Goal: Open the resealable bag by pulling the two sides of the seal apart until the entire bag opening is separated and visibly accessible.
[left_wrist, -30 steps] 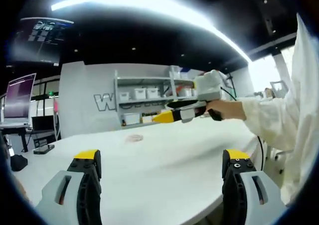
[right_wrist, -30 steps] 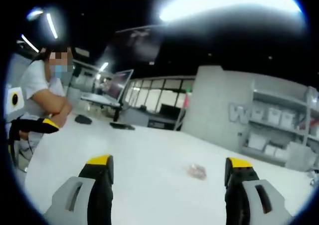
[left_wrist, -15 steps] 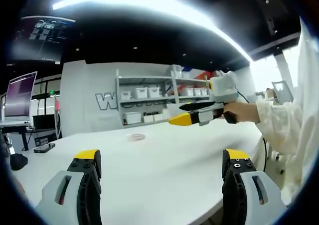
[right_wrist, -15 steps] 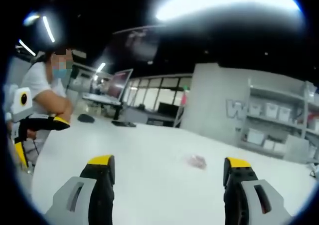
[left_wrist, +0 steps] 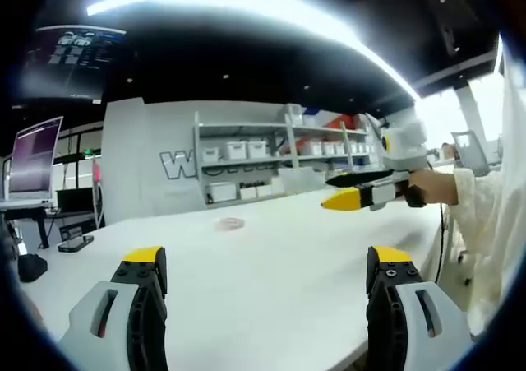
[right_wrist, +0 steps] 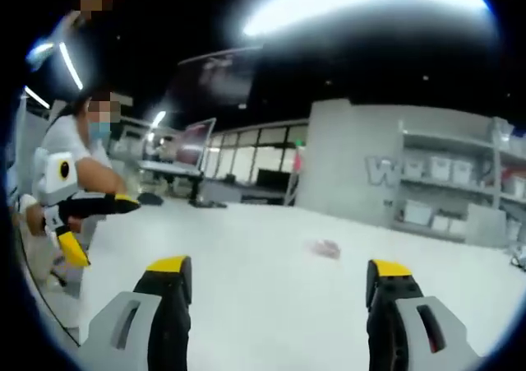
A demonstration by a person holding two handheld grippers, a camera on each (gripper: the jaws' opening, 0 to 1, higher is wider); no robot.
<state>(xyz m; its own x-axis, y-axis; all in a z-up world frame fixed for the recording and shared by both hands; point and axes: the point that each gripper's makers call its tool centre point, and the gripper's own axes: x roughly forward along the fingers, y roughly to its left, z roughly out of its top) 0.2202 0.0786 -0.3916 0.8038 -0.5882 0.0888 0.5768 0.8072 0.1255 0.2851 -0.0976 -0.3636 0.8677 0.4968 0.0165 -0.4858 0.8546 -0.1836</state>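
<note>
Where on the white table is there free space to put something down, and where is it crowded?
The table is bare from the left gripper forward to the small resealable bag; in the right gripper view, equally bare between the right gripper and that bag. Things gather at the far left edge: a dark flat device and a black object.

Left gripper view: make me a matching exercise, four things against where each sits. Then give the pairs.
Things:
1. resealable bag
2. right gripper
3. left gripper
4. shelving unit

Places:
A. at the wall behind the table
B. flat on the white table, far off, untouched
C. at the bottom, jaws wide apart
D. held above the table's right side, yellow tips pointing left

Pairs: 1-B, 2-D, 3-C, 4-A
</note>
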